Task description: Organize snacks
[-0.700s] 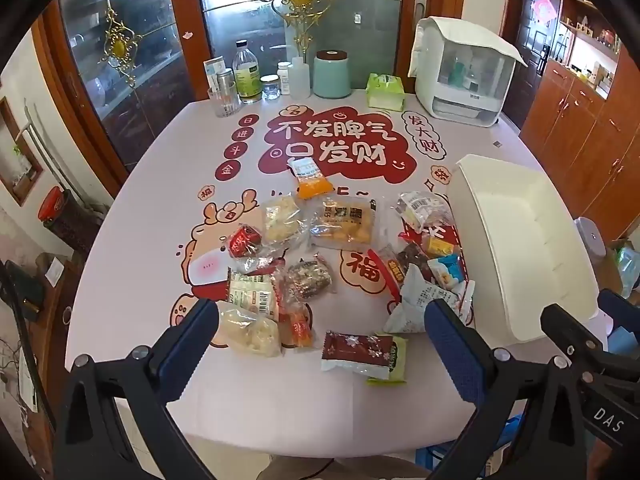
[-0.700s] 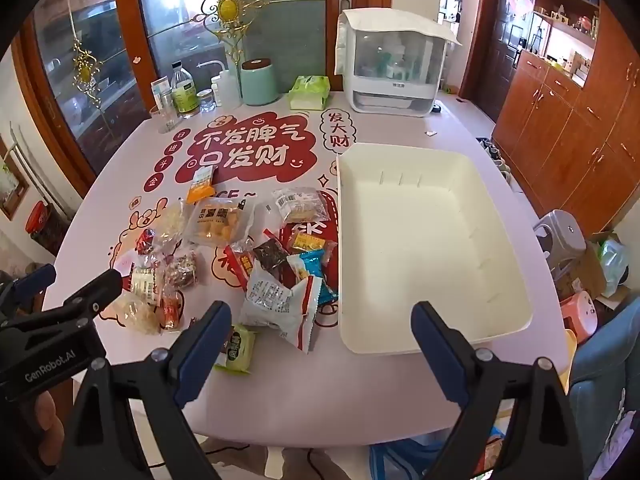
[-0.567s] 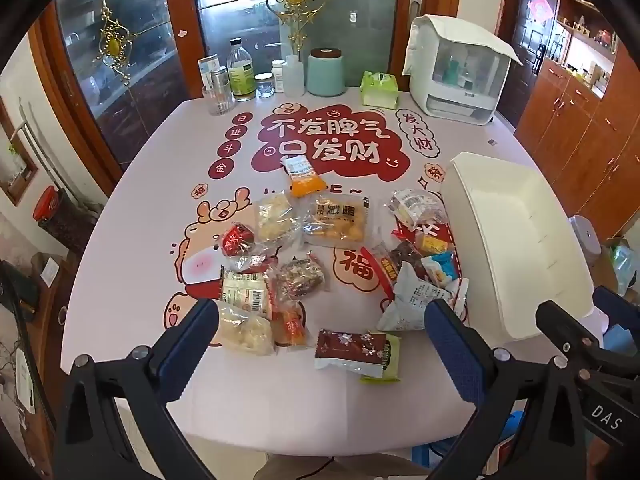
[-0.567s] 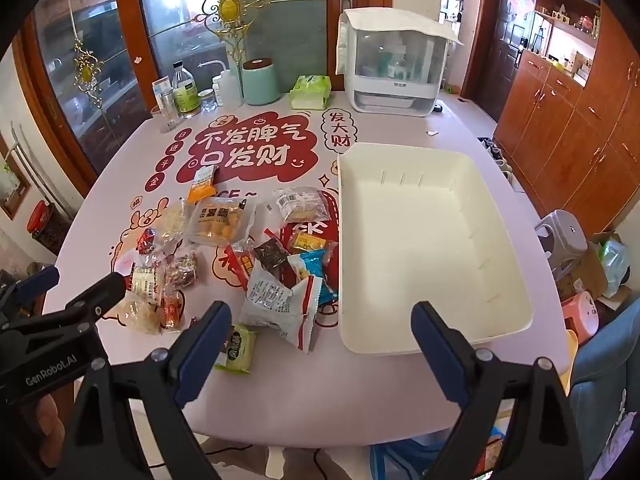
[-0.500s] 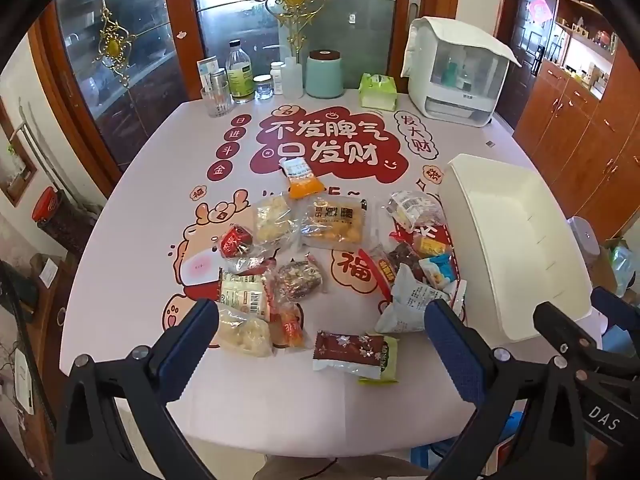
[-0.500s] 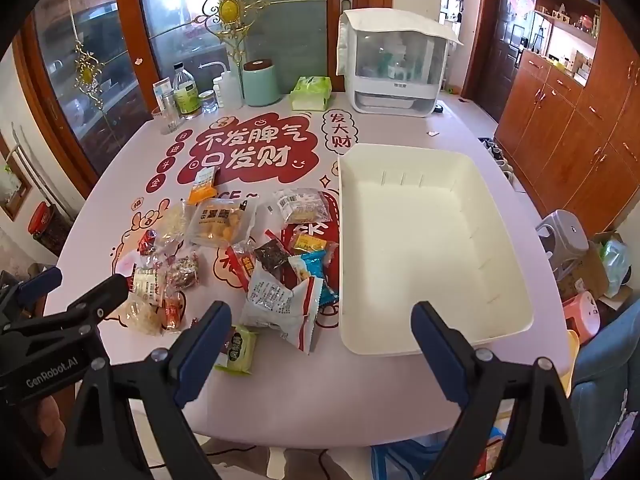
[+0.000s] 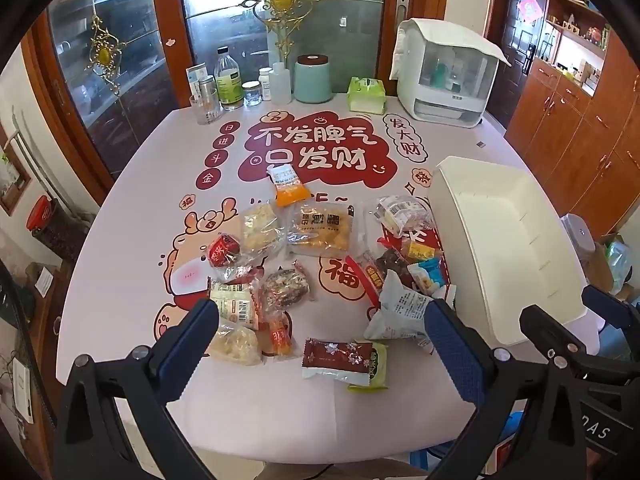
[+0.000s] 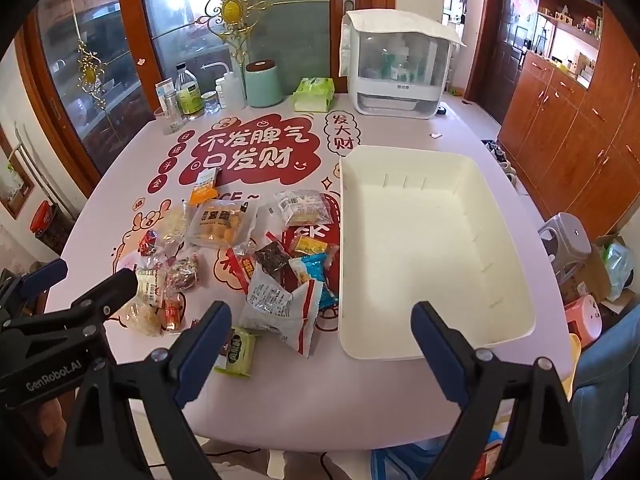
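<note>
Several snack packets lie scattered on the table's middle: a dark red packet [image 7: 338, 357], a white and red bag [image 7: 404, 312], a yellow cake packet [image 7: 322, 230], an orange packet [image 7: 286, 186]. An empty white bin [image 8: 432, 240] stands to their right; it also shows in the left wrist view [image 7: 500, 240]. My left gripper [image 7: 320, 344] is open and empty above the table's near edge. My right gripper [image 8: 320, 344] is open and empty, over the near edge between the white and red bag [image 8: 280, 308] and the bin.
At the table's far side stand bottles and jars [image 7: 228, 80], a teal canister [image 7: 313, 78], a green tissue pack [image 7: 367, 96] and a white appliance [image 7: 444, 80]. Wooden cabinets [image 8: 568, 128] and plastic stools [image 8: 568, 244] are to the right.
Both grippers have drifted slightly back and up from the table; the snacks sit a little higher in the views. Nothing was grasped or moved.
</note>
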